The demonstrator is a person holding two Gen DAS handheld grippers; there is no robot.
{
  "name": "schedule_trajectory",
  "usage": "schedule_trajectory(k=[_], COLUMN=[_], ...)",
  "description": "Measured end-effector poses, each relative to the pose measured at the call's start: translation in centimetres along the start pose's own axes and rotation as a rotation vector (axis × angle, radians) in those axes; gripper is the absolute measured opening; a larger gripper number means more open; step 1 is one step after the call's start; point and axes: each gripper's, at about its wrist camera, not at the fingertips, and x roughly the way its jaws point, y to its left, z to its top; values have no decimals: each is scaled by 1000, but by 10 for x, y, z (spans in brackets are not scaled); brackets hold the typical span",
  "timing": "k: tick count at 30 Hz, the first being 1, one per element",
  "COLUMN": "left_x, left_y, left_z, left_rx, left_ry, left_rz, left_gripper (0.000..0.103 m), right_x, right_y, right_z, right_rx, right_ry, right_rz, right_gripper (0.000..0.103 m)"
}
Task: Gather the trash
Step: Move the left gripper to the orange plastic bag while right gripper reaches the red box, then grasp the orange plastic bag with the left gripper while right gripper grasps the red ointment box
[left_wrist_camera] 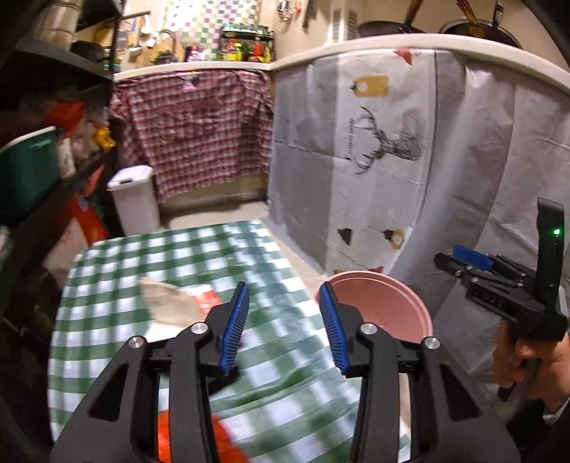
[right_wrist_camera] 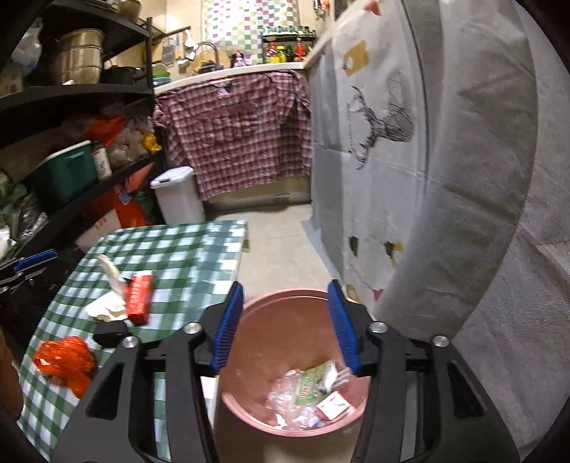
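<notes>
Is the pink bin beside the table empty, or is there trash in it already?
Not empty. The round pink plastic bin holds clear plastic wrap, a green packet and a white-and-red carton at its bottom.

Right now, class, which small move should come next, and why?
Probably bring the empty, open left tool down over the red carton on the green checked tablecloth. The open right tool is over the pink bin, which holds wrappers already.

home kitchen | sink faucet (right_wrist_camera: 207,48) | hanging pans (left_wrist_camera: 477,30) | sauce bottles (right_wrist_camera: 285,51)
</notes>
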Motion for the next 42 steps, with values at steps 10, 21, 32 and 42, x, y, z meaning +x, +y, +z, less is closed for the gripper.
schedule_trajectory(k=[10, 21, 32, 42], left_x=[-54, -47, -20, -12], left_y=[89, 146, 161, 154], left_z=[-3, -17, -30, -76], left_rx=[-3, -111, -121, -73], left_ry=[15, 40, 74, 175], left_rz=[98, 159, 120, -18], left_gripper=[29, 27, 26, 27], right_x=[-5, 39, 101, 162], right_y=[54, 119, 165, 187], right_z=[4, -2, -22, -41], right_rx=[-9, -19, -109, -159], right_ry=[-39, 41, 163, 288], right_rz=[118, 250, 317, 307], right_gripper=[11, 14, 20, 39])
